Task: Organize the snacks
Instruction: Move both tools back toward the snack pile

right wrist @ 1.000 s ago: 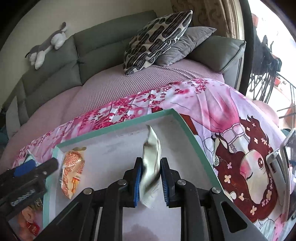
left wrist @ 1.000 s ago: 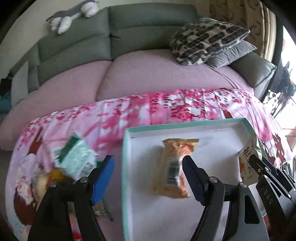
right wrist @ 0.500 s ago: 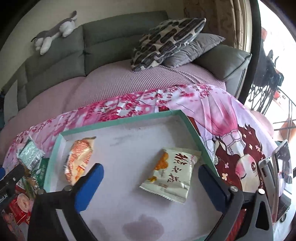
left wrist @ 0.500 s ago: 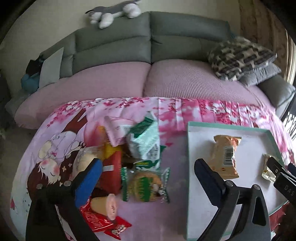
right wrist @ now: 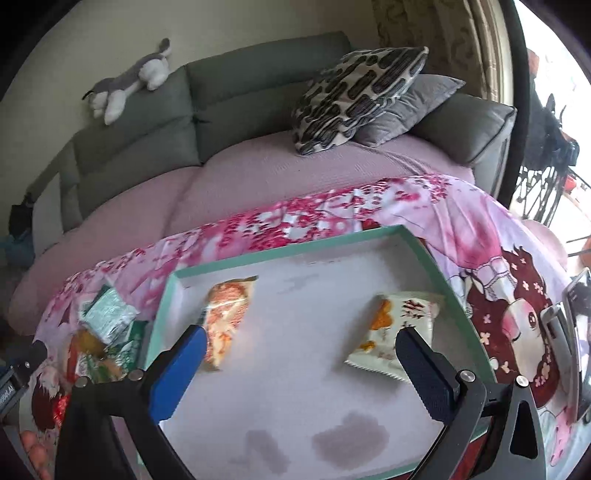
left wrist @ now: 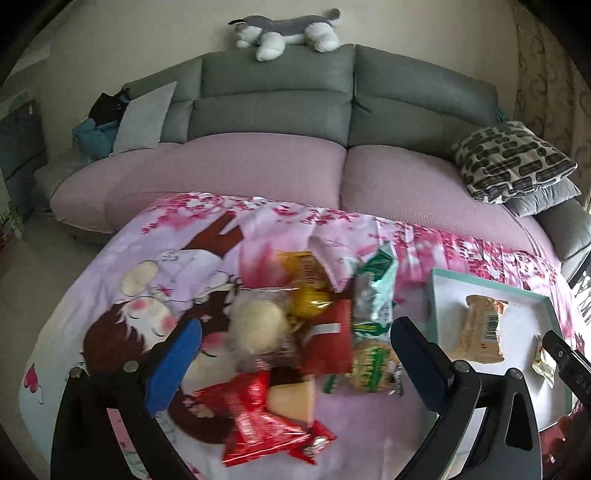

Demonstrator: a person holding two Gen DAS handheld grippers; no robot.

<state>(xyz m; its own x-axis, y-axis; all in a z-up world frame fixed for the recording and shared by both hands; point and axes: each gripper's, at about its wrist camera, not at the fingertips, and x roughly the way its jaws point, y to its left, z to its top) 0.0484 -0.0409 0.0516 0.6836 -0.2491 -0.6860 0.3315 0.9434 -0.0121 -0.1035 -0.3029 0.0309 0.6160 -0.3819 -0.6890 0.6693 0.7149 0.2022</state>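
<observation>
A pile of snack packets [left wrist: 328, 336] lies on the pink patterned cloth [left wrist: 155, 266], left of a white tray with a teal rim [left wrist: 430, 295]. My left gripper [left wrist: 295, 325] hovers over the pile with its jaws opening; the packets lie below it and the pads press on none. In the tray [right wrist: 288, 254] lie an orange packet [right wrist: 227, 314] on the left and a white packet with orange print [right wrist: 399, 328] on the right. My right gripper [right wrist: 301, 332] is open above the tray floor, between the two packets and touching neither.
A grey and lilac sofa [left wrist: 273, 166] runs behind the cloth, with patterned cushions [right wrist: 354, 96] at its right end and a plush toy [left wrist: 284, 29] on its back. A flat device on a stand [right wrist: 569, 325] sits at the cloth's right edge.
The left gripper left the orange packet in the tray, swung left over the pile and opened wider. The right gripper opened, and the white packet now lies flat in the tray.
</observation>
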